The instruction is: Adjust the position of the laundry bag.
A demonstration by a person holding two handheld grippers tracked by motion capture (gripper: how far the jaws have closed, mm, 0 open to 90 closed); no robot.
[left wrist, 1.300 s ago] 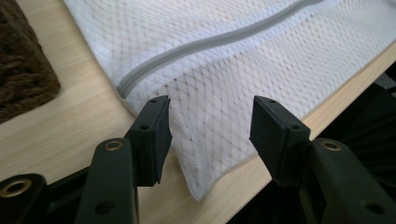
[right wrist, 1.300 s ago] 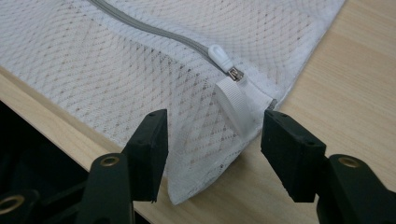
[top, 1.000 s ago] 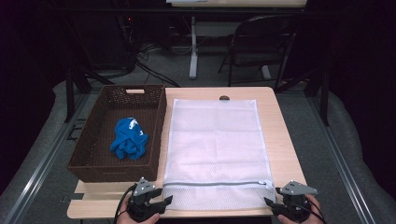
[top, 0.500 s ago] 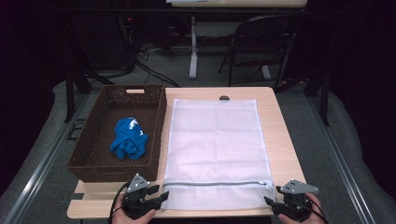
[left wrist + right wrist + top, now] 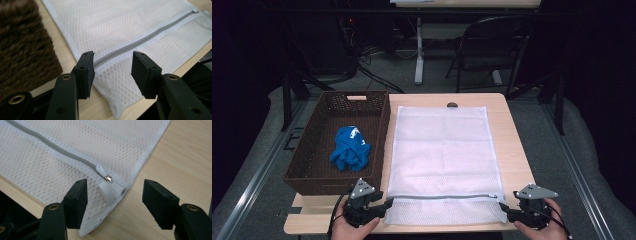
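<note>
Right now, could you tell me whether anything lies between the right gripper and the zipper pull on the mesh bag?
Nothing visible does: the right gripper is open, and the zipper pull on the mesh bag lies uncovered just ahead of its fingers.

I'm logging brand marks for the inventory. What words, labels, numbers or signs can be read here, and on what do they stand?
No text can be read.
blue cloth in the brown basket: a white mark, too small and blurred to read.
white mesh bag: its zipper pull and white tab bear no lettering.
left gripper and right gripper: no markings on the jaws.
</note>
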